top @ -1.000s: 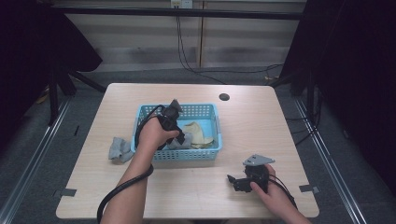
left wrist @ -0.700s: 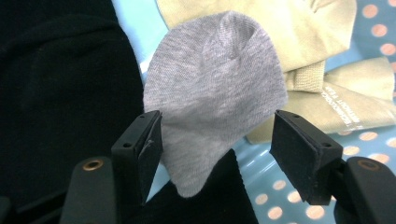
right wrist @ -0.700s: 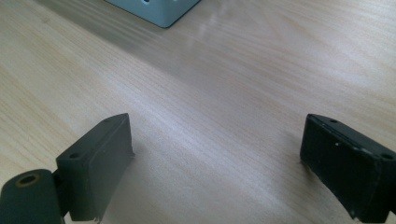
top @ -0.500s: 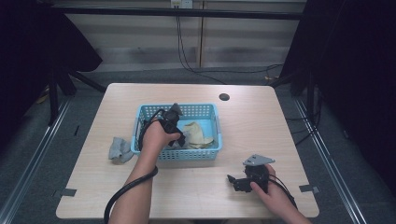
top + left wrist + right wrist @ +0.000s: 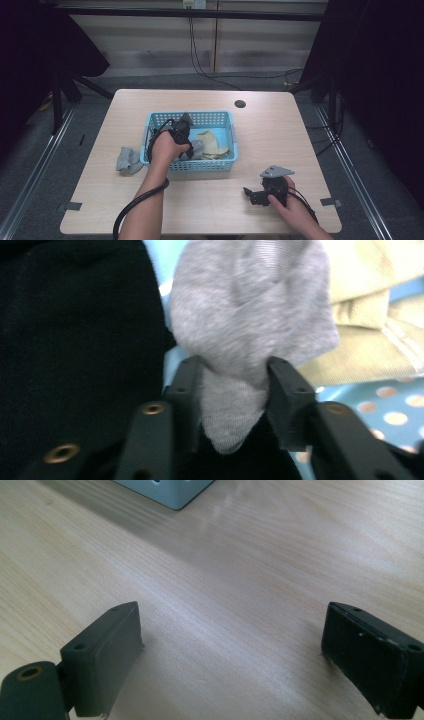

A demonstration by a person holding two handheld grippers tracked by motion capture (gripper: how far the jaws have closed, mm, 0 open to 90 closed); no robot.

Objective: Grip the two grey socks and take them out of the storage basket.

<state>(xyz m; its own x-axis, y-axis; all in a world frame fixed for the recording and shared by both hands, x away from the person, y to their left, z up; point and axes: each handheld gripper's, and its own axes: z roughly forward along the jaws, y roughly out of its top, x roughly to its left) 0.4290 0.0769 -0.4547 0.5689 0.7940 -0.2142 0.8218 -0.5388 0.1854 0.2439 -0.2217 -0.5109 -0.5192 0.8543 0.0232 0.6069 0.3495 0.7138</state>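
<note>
A blue plastic basket (image 5: 227, 162) stands mid-table. My left gripper (image 5: 232, 375) reaches down into it and is shut on a fold of a grey cloth (image 5: 250, 320), pinched between both jaws. In the high view the left gripper (image 5: 186, 142) sits over the basket's left half, the hand wrapped round it. A black cloth (image 5: 75, 340) lies to the left of the grey one and a beige cloth (image 5: 370, 315) to its right; the beige cloth (image 5: 212, 142) fills the basket's right half. My right gripper (image 5: 248, 192) rests near the table's front right, open (image 5: 230, 640) over bare wood.
Another grey cloth (image 5: 127, 160) lies crumpled on the table just left of the basket. A basket corner (image 5: 170, 492) shows ahead of the right gripper. A round dark hole (image 5: 240, 104) marks the tabletop at the back. Cables trail from both grippers toward the front edge.
The left hand has shifted only slightly inside the basket. The right gripper has stayed put.
</note>
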